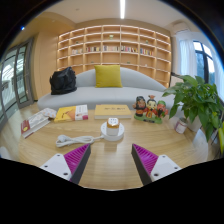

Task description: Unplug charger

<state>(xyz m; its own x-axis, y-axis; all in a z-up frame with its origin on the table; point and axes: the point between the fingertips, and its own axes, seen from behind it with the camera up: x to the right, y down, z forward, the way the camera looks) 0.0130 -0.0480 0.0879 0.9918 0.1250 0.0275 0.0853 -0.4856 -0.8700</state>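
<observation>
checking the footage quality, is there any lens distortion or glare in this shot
Gripper view: strong fisheye bending, so the bookshelf and table edge curve; a bright ceiling light strip glares overhead; daylight washes out the window by the plant; the fingers with their purple pads look sharp, standing open.

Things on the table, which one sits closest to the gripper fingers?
The white charger, just ahead of the open gripper and centred between its fingers; the books and plant lie farther off.

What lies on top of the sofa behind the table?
On the sofa sit a yellow cushion and a black bag. Whatever lies under them is hidden. The gripper has its fingers open.
</observation>
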